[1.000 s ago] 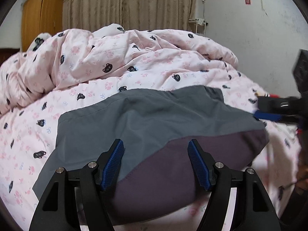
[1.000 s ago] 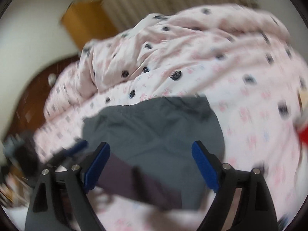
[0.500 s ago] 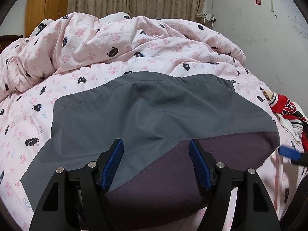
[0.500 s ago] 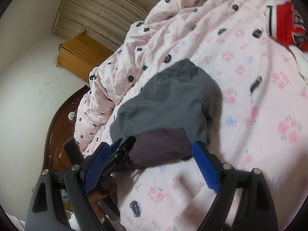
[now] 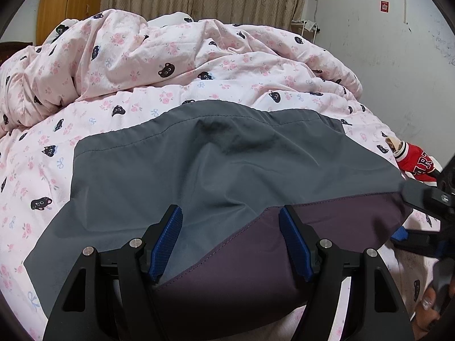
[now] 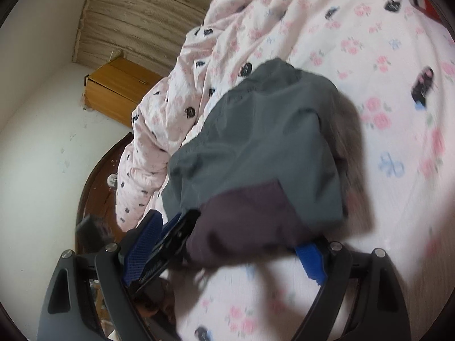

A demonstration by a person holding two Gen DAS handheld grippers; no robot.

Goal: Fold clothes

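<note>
Shorts (image 5: 227, 170), grey with a dark purple band along the near hem, lie spread flat on the pink cat-print quilt (image 5: 142, 65); all positions below are given relative to that purple band (image 5: 284, 244). Long axis of the garment appears to run across the left wrist view, side to side.

Left gripper (image 5: 230, 238): directly over the band's left portion, jaws spread, blue pads on either side of the grey-purple seam, nothing pinched. Fabric contact cannot be confirmed.

Right gripper (image 6: 224, 255): at the band's right end, approaching from the side, jaws spread wide. In its own view the band's corner sits between the fingers, with no pad seen pressing it.

Judgement: both grippers stand at the near hem, left nearer the middle. The fold would carry this hem away towards the far waistband (image 5: 256, 113).

Red garment (image 5: 418, 164): beyond the band's right end, apart.
</note>
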